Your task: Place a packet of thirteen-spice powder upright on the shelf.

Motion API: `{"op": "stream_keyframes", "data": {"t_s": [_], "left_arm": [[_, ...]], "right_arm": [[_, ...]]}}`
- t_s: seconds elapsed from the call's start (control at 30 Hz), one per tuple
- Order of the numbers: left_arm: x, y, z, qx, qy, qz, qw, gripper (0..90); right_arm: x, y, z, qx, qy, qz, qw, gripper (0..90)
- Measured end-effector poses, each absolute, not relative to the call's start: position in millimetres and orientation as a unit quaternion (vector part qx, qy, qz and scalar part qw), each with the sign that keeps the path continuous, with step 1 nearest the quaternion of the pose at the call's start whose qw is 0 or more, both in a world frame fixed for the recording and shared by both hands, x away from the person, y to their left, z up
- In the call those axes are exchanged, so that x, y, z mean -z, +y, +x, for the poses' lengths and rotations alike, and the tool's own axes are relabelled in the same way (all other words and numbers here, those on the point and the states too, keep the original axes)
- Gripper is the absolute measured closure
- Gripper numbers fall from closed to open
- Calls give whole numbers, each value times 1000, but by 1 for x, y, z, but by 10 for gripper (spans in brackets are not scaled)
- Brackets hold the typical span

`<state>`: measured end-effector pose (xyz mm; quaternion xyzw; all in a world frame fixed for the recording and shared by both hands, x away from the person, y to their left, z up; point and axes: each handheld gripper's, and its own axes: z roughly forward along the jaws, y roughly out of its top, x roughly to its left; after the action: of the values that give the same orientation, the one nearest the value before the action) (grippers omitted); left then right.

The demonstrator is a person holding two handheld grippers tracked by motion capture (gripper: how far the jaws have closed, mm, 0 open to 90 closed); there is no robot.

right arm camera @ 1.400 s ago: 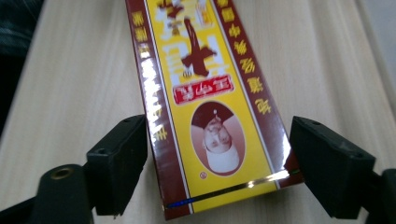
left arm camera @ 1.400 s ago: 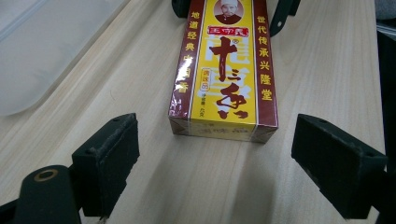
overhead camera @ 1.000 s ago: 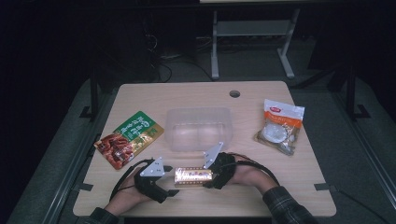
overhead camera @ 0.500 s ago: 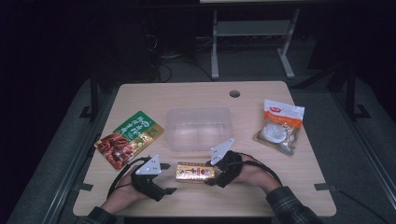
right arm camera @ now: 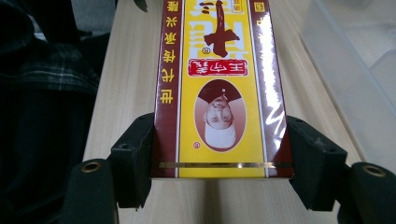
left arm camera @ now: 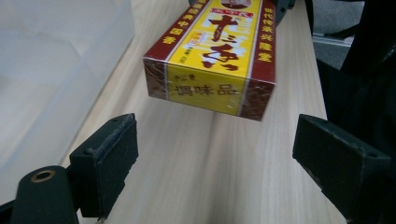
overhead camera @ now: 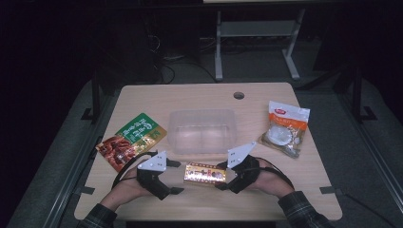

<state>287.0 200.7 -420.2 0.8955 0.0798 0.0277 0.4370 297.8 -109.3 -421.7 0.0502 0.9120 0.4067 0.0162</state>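
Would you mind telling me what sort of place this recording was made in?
Probably a lab or test workspace: a pale wooden desk with a cable hole, dark grey carpet around it, and a white metal stand behind.

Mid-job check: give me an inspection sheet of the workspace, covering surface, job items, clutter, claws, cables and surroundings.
Surface: light wooden table, round hole near the far edge.
Job's things: yellow and maroon box, lying lengthwise between the two claws, clamped at one end, its free end off the wood in the left gripper view; clear plastic bin just beyond it.
Clutter: green and red food pouch at the left; white and orange bag at the right.
Claws: right claw shut on the box; left claw open, short of the box's near end.
Cables: black cable trails from the left claw.
Surroundings: dark room, grey floor, metal frame behind the table.
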Motion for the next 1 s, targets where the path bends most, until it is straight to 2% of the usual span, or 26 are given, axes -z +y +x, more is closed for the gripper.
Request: {"op": "stream_keyframes", "data": {"t_s": [0.53, 0.77, 1.0], "left_arm": [[418, 169, 303, 5, 37, 891, 452, 136], [416, 169, 300, 6, 28, 887, 461, 243], [415, 170, 300, 13, 23, 887, 461, 285]], "right_arm": [[415, -114, 295, -428, 903, 43, 14, 320], [416, -109, 295, -427, 904, 35, 10, 320], [416, -108, 295, -429, 903, 34, 8, 320]]}}
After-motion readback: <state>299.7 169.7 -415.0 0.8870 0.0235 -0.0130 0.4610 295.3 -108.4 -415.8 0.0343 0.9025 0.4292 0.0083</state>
